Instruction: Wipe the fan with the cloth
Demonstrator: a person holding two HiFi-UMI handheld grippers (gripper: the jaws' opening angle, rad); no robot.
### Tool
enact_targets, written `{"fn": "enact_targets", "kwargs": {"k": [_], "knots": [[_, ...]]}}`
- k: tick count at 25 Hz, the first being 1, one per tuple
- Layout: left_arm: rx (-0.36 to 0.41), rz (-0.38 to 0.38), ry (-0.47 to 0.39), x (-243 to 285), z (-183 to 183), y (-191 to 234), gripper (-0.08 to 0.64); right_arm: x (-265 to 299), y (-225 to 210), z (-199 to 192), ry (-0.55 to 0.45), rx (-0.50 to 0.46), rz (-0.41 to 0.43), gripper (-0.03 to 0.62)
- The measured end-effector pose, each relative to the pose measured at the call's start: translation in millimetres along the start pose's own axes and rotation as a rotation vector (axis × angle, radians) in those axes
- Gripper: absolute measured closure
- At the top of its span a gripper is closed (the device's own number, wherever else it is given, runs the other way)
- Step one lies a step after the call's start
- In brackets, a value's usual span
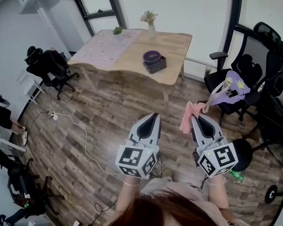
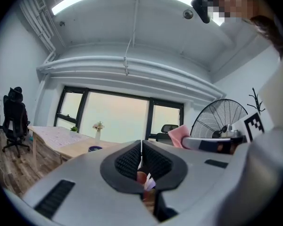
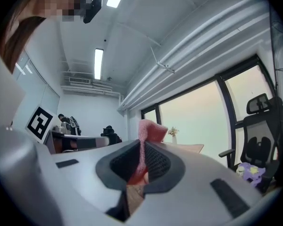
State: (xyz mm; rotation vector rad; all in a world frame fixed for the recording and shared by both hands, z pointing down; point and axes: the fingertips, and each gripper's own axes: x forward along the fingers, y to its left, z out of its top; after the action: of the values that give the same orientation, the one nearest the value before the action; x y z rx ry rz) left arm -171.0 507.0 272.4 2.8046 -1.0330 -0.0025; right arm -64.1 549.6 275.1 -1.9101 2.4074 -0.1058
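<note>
As far as I can judge, nothing on the fan (image 2: 225, 118) has been wiped yet; the cloth (image 1: 191, 115) is in hand, but it hangs in the air well apart from the fan, so all the wiping is left to do. The right tool (image 1: 197, 120) is clamped on the pink cloth, a strip of it pinched between the jaws and a folded end poking out past the tips; the left tool (image 1: 152, 118) has its jaws pressed together on nothing, and it sits on the far side of the right tool from the fan. The fan stands upright; its round wire guard shows broad-on in the left gripper view, and only as a sliver at the right edge of the head view. The cloth's long axis runs along the right tool's own line; its free end points ahead and droops toward the floor (image 1: 108, 117), not toward the fan, which lies off to that tool's right.
</note>
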Motion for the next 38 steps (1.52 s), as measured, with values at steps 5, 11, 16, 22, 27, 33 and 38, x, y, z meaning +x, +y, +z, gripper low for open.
{"fn": "enact_targets", "kwargs": {"k": [5,11,16,22,27,33,38], "knots": [[-0.005,-0.018,-0.002,11,6,25,0.546,30,1,5,-0.009,-0.011,-0.025,0.571],[-0.046,-0.049,0.012,28,3,40,0.546,54,-5,4,0.000,-0.007,-0.035,0.571],[-0.066,-0.062,0.004,49,4,48,0.546,71,-22,1,0.002,0.001,-0.039,0.569],[-0.047,-0.046,0.013,99,1,59,0.546,103,-60,-3,-0.003,-0.006,-0.027,0.571],[-0.032,-0.045,0.017,153,7,71,0.546,141,-94,-1,0.001,-0.011,-0.006,0.570],[-0.026,-0.039,0.033,222,8,81,0.546,184,-144,-2,0.013,-0.010,0.022,0.569],[-0.015,-0.014,0.052,267,11,97,0.546,222,-178,0,0.018,0.002,0.055,0.569]]}}
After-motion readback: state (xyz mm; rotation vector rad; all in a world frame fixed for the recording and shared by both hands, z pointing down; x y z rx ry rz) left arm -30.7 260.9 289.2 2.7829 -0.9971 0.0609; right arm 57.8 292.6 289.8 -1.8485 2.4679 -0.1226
